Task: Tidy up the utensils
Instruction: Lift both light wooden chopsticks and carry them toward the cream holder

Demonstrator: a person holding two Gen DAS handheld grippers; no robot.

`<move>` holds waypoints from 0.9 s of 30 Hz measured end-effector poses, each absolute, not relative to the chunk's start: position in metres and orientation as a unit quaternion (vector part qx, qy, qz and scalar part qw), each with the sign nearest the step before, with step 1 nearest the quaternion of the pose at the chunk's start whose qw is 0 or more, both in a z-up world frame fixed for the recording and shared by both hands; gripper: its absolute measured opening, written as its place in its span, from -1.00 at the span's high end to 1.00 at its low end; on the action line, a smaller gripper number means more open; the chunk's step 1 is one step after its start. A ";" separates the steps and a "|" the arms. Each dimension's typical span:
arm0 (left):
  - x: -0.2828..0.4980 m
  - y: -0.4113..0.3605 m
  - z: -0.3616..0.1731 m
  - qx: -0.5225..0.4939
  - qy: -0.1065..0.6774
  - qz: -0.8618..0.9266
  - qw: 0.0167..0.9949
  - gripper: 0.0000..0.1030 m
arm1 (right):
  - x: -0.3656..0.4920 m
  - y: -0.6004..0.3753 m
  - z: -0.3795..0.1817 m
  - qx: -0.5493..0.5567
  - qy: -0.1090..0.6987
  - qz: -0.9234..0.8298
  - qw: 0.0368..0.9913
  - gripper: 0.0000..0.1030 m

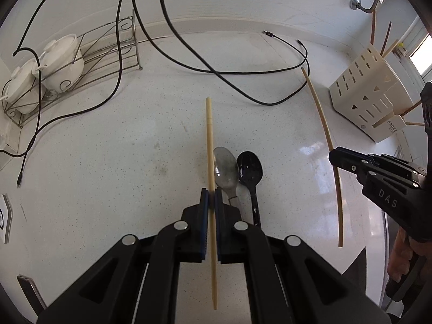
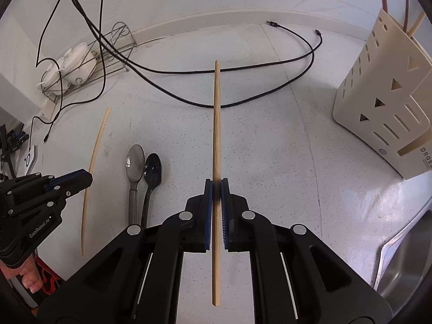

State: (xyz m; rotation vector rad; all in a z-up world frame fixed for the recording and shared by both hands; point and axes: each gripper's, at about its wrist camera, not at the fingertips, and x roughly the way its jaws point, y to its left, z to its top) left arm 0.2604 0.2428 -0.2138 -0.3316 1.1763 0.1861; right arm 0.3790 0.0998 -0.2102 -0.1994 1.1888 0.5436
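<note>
Left wrist view: left claw [image 1: 211, 197] clamped on a pale chopstick [image 1: 209, 145], held along the claw's own line, thick end pointing away, thin end trailing back under the camera. Below it on the counter [image 1: 108, 148] lie a grey spoon [image 1: 226, 170] and a black spoon [image 1: 249, 170], side by side, bowls away, handles running under the claw. The holder [image 1: 370, 100] sits far right, well apart, with a few sticks already poking out. Right claw [image 1: 333, 156] shows at the right edge with a second chopstick [image 1: 328, 137], between this claw and the holder. Pots in a wire rack [image 1: 81, 62] far left, black cables [image 1: 189, 62] across the back.

Right wrist view: right claw [image 2: 216, 186] closed on its wood chopstick [image 2: 216, 124], long axis straight ahead, tip pointing to the back wall. Holder [image 2: 386, 113] is to the right and ahead, much nearer than it looks from the left side; top opening is cut off by the frame edge, so slot alignment can't be told. Sink [image 2: 405, 256] at lower right. Left claw [image 2: 83, 179] at the left edge with the pale chopstick [image 2: 94, 156]; both spoons [image 2: 135, 162] on the counter between the two claws.

Judgement: right hand is the nearer one to the holder and would likely drop first; stick needs swinging right and tipping upright over the opening. Spoons not yet picked.
</note>
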 end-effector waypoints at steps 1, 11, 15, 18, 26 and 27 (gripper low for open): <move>0.262 0.241 -0.208 -0.158 0.546 0.083 0.818 0.92 | 0.381 0.097 -0.206 -0.087 0.548 0.251 0.793 0.89; 0.290 0.208 -0.147 -0.116 0.475 0.049 0.871 0.92 | 0.388 0.057 -0.133 -0.052 0.459 0.245 0.852 0.89; 0.305 0.193 -0.121 -0.105 0.443 0.035 0.890 0.92 | 0.392 0.039 -0.108 -0.033 0.428 0.237 0.871 0.89; 0.318 0.181 -0.103 -0.095 0.419 0.022 0.903 0.92 | 0.395 0.023 -0.091 -0.025 0.403 0.226 0.887 0.89; 0.355 0.142 -0.059 -0.065 0.360 -0.014 0.931 0.92 | 0.409 -0.024 -0.051 -0.009 0.337 0.187 0.923 0.89; 0.359 0.138 -0.054 -0.060 0.354 -0.018 0.933 0.92 | 0.411 -0.030 -0.046 -0.007 0.329 0.182 0.927 0.89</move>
